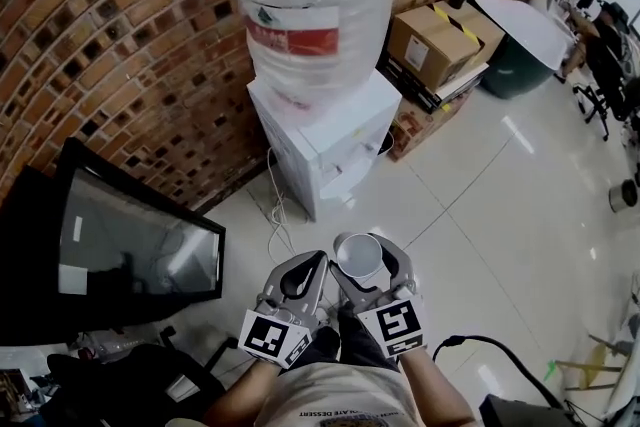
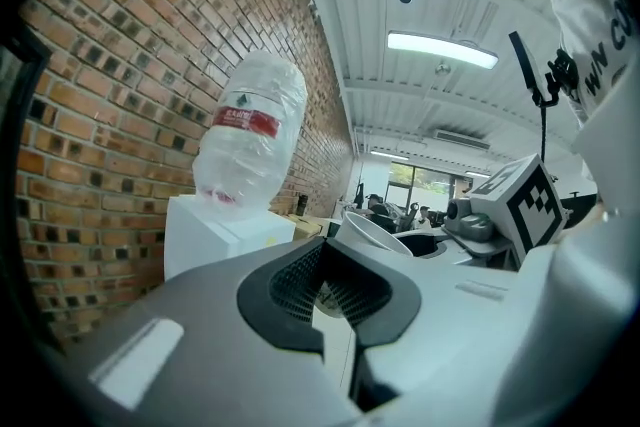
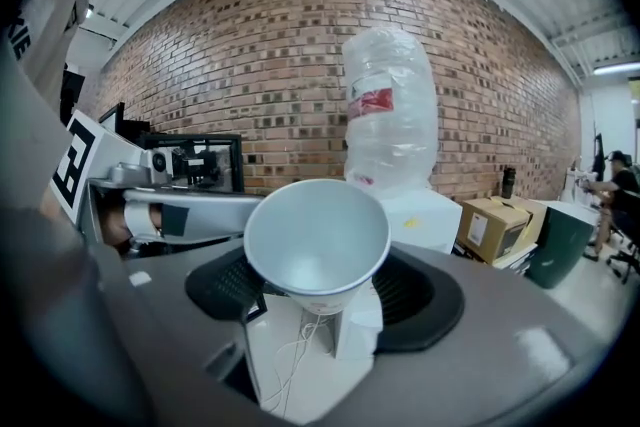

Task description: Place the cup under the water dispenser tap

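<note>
A white paper cup stands upright between the pads of my right gripper, which is shut on it. In the right gripper view the cup fills the middle, its empty mouth towards the camera, with the right gripper closed on its lower part. My left gripper is just left of it, shut and empty; its jaws meet in the left gripper view. The white water dispenser with a large clear bottle stands ahead against the brick wall. Its tap is too small to make out.
A black screen leans on the brick wall at the left. Cardboard boxes and a green bin stand right of the dispenser. A white cord trails on the tiled floor before it, and a black cable lies at lower right.
</note>
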Demonstrator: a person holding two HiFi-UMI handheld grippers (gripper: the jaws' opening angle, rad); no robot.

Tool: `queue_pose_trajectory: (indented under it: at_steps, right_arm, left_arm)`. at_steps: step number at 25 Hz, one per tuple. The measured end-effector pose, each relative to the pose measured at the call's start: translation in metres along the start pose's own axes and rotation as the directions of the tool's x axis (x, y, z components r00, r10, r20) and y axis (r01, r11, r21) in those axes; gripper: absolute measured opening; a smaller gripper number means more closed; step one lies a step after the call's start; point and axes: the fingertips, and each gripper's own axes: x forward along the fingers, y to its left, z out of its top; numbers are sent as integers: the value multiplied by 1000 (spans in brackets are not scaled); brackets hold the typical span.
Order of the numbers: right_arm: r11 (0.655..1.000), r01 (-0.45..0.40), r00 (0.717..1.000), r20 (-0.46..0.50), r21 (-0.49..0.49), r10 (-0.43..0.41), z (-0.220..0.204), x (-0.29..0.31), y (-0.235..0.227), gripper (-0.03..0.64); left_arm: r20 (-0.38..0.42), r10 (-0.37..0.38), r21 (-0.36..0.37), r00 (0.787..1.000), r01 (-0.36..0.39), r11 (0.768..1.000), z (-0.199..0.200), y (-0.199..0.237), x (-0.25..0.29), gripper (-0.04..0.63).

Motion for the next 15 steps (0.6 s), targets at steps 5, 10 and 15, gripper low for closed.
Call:
queue_pose_trajectory:
  at_steps: [5, 10, 15]
  right_arm:
    - [1000, 13, 1000, -10, -7, -13, -19, 35, -30, 333]
    - [1000, 7, 999, -35, 4, -7, -50, 70, -48, 333]
    - [1000, 0, 999, -50, -4, 0, -80, 106, -64, 333]
  left_arm:
    - [-7, -3, -3, 1000, 3, 1000, -17, 10, 34, -9]
    - [-35, 13, -20, 999, -14, 1000, -45, 19, 56, -9]
    - [-42, 25, -26, 999, -26, 999, -71, 34, 78, -9]
